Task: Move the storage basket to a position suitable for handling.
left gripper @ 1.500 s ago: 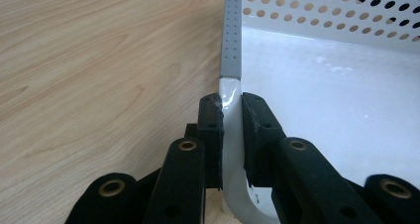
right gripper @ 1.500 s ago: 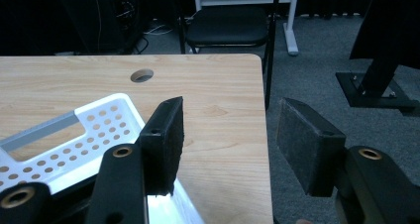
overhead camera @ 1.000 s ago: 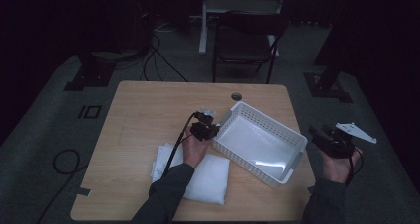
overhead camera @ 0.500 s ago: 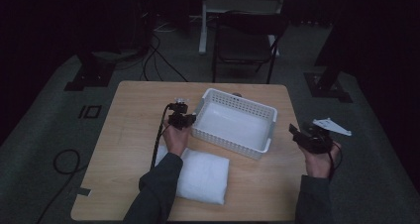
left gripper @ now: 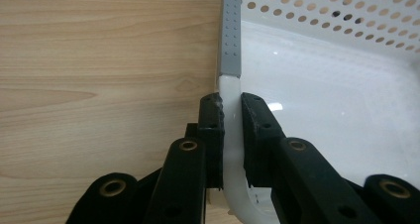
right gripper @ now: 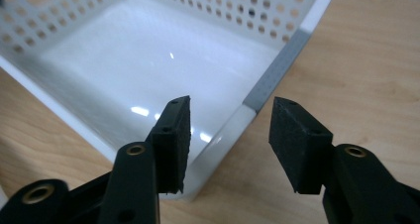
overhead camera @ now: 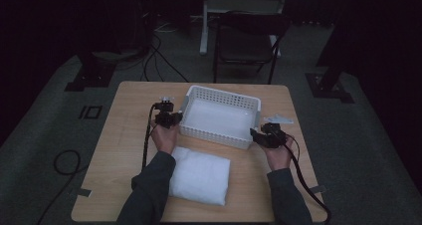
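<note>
White basket [overhead camera: 219, 116] on the tabletop [overhead camera: 129, 135], beyond a folded white cloth [overhead camera: 200, 175]. Left gripper [left gripper: 230, 130], jaws clamped on the basket's rim, likely steadies it; right gripper [right gripper: 230, 144], jaws wide apart and empty, straddles the opposite corner, apparently to grasp it.

High view looks down and forward over the whole table [overhead camera: 124, 135]. Both gripper views sit close and low, looking along their jaws; all three share the white basket [overhead camera: 219, 116] [left gripper: 322, 85] [right gripper: 148, 50].
</note>
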The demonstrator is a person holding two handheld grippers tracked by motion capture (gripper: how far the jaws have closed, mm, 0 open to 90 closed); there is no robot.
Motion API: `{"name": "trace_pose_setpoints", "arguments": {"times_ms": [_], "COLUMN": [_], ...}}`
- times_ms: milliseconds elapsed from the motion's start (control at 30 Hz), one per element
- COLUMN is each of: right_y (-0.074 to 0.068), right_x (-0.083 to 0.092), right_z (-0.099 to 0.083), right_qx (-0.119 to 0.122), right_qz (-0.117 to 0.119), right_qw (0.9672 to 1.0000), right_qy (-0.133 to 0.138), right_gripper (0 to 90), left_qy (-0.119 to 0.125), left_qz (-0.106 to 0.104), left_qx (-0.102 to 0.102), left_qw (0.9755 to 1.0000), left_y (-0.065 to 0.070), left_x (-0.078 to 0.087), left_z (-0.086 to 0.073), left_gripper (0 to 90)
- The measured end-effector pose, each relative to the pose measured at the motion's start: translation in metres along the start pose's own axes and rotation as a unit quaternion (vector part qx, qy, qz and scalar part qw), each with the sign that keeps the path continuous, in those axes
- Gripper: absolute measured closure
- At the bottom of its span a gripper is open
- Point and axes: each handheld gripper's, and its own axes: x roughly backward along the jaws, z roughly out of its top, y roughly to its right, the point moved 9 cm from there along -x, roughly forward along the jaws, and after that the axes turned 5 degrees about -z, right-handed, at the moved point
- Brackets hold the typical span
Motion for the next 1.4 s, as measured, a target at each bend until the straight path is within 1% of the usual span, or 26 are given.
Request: {"name": "trace_pose_setpoints", "arguments": {"times_ms": [67,100,167,233,267,300,333,400,467,533,600,667,767,833,933,1067,1133,1267,1400], "right_y": [-0.005,-0.008,-0.01,-0.009,-0.009,-0.008,-0.007,-0.006,-0.005,-0.005,-0.005,-0.004,-0.005,-0.006,-0.007,-0.008,-0.009,-0.008,-0.009], "right_x": [-0.003,-0.004,-0.007,-0.008,-0.009,-0.009,-0.01,-0.011,-0.013,-0.014,-0.017,-0.02,-0.024,-0.026,-0.03,-0.034,-0.036,-0.037,-0.037], "right_z": [-0.002,-0.003,-0.006,-0.006,-0.005,-0.004,-0.003,0.0,0.002,0.004,0.007,0.01,0.013,0.015,0.018,0.022,0.024,0.025,0.025], "right_qx": [0.002,0.007,0.011,0.007,0.004,0.004,0.005,0.006,0.011,0.018,0.019,0.017,0.02,0.023,0.014,0.006,0.004,-0.003,-0.004], "right_qz": [0.008,0.01,0.008,0.009,0.011,0.011,0.01,0.009,0.007,0.009,0.015,0.023,0.022,0.022,0.031,0.04,0.042,0.046,0.049], "right_qw": [0.9999,0.9999,0.9997,0.9997,0.9997,0.9997,0.9997,0.9997,0.9997,0.9997,0.9996,0.9995,0.9995,0.9995,0.9994,0.9991,0.9991,0.9989,0.9988], "right_qy": [-0.006,-0.01,-0.018,-0.02,-0.022,-0.023,-0.022,-0.02,-0.018,-0.015,-0.013,-0.011,-0.01,-0.009,-0.008,-0.008,-0.007,-0.006,-0.006], "right_gripper": [54.9,56.3,57.9,58.9,59.6,60.5,61.5,63.7,65.0,66.1,66.8,67.7,68.8,69.4,70.5,71.6,71.9,72.2,72.2], "left_qy": [-0.004,-0.004,-0.01,-0.02,-0.028,-0.034,-0.036,-0.038,-0.041,-0.045,-0.047,-0.047,-0.048,-0.044,-0.041,-0.034,-0.03,-0.028,-0.026], "left_qz": [-0.003,-0.003,-0.008,-0.018,-0.028,-0.033,-0.033,-0.039,-0.041,-0.043,-0.042,-0.042,-0.036,-0.035,-0.033,-0.033,-0.034,-0.029,-0.023], "left_qx": [-0.003,-0.004,-0.009,-0.008,-0.009,-0.013,-0.019,-0.023,-0.033,-0.039,-0.048,-0.051,-0.059,-0.059,-0.06,-0.055,-0.05,-0.052,-0.052], "left_qw": [1.0,1.0,0.9999,0.9996,0.9992,0.9988,0.9986,0.9983,0.9978,0.9973,0.9969,0.9967,0.9965,0.9967,0.9968,0.9974,0.9977,0.9979,0.9981], "left_y": [-0.002,-0.003,-0.004,-0.004,-0.004,-0.003,-0.003,-0.003,-0.003,-0.004,-0.005,-0.007,-0.009,-0.01,-0.012,-0.014,-0.015,-0.015,-0.015], "left_x": [0.002,0.002,0.004,0.005,0.005,0.006,0.007,0.009,0.012,0.015,0.019,0.022,0.026,0.029,0.033,0.036,0.036,0.036,0.036], "left_z": [-0.001,-0.001,-0.003,-0.005,-0.007,-0.008,-0.009,-0.011,-0.013,-0.016,-0.019,-0.022,-0.026,-0.029,-0.032,-0.036,-0.036,-0.036,-0.036], "left_gripper": [79.6,79.4,78.8,77.4,75.3,73.0,72.6,71.5,69.3,67.6,66.7,66.8,69.4,70.0,69.5,68.9,68.9,68.9,69.0]}}
